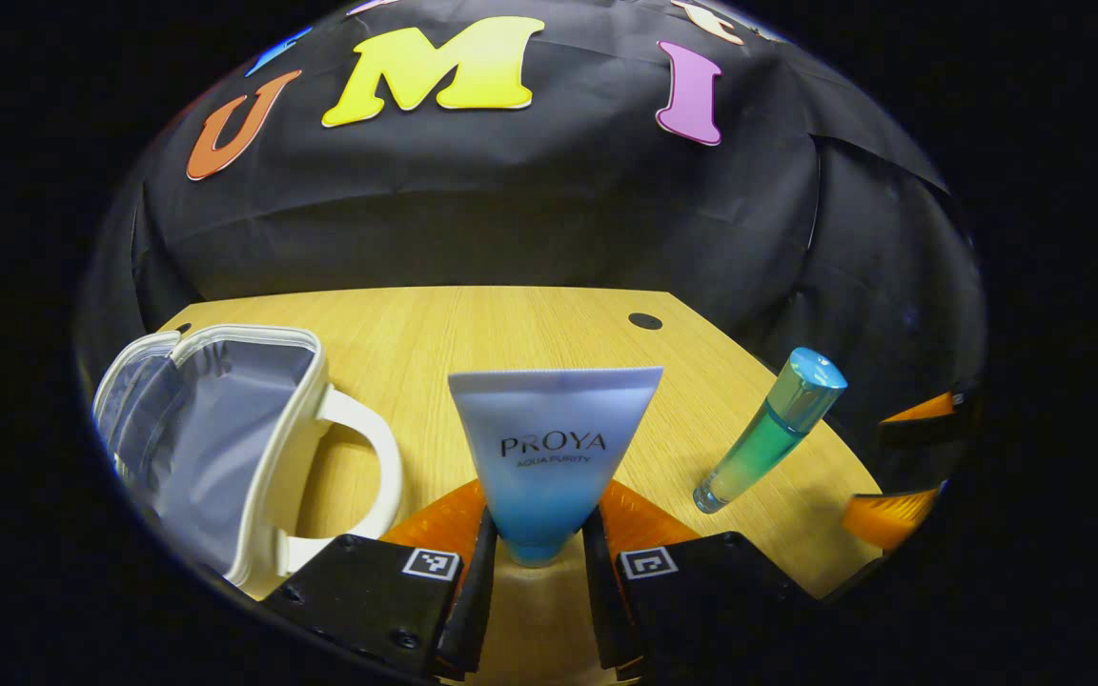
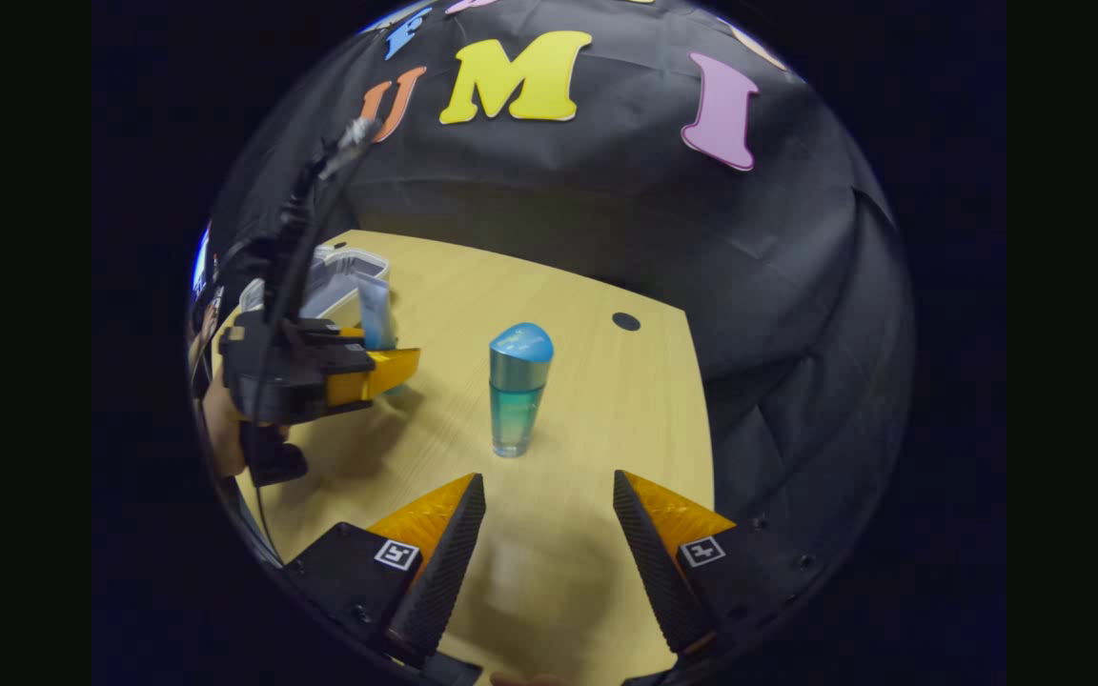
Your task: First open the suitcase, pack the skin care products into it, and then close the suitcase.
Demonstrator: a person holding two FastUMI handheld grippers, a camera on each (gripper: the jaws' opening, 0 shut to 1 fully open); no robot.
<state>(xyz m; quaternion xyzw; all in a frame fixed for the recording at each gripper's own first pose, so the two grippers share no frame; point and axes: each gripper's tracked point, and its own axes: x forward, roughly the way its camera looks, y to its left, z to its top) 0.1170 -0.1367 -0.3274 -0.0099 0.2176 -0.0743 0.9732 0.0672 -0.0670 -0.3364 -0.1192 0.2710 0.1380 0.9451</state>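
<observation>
Blue-white cream tube (image 1: 554, 448) upright, cap end pinched in left tongs (image 1: 539, 557), open suitcase (image 1: 215, 448) just to its left. Best carried across over the rim, then lowered before release. Right tongs (image 2: 549, 543) wide apart, empty, facing bottle (image 2: 518, 400) on worktop (image 2: 606, 400).

Left gripper view: low over the tabletop (image 1: 530, 324), facing the booth wall, close. Right gripper view: higher, farther back, same facing. Shared: tabletop, green bottle (image 1: 768, 429) (image 2: 518, 391), open case (image 1: 215, 448) (image 2: 344, 281).

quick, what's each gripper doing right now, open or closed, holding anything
Left gripper: closed on the blue-and-white skin care tube, held cap down.
Right gripper: open, holding nothing; the green bottle stands ahead of it.
</observation>
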